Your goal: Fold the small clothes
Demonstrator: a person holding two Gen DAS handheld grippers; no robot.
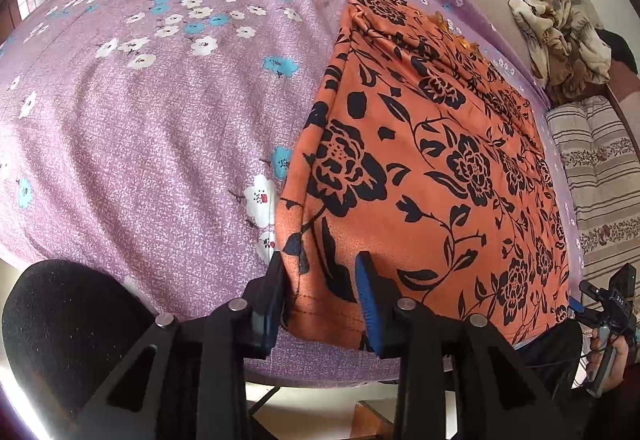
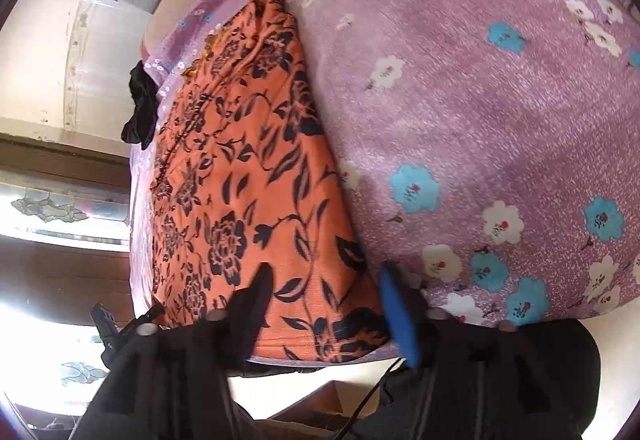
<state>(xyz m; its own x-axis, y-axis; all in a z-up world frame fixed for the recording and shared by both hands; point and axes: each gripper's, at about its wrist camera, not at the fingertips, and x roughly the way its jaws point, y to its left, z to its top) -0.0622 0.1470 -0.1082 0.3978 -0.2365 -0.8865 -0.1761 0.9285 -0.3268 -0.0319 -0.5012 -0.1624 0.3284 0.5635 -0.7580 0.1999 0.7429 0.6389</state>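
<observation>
While the orange floral garment [image 1: 432,168] is lying flat along the near edge of the purple flowered bedsheet [image 1: 160,120], both tools are hovering at its near hem. The left gripper [image 1: 322,280] is sitting spread over 1 corner, and the right gripper [image 2: 326,292] is gaping wide over the other, neither pinching cloth.

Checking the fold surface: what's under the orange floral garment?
The orange floral garment lies flat on the purple flowered bedsheet, which shows all around it. Whatever sits directly beneath the cloth is covered. Left gripper and right gripper straddle its near corners, open.
</observation>
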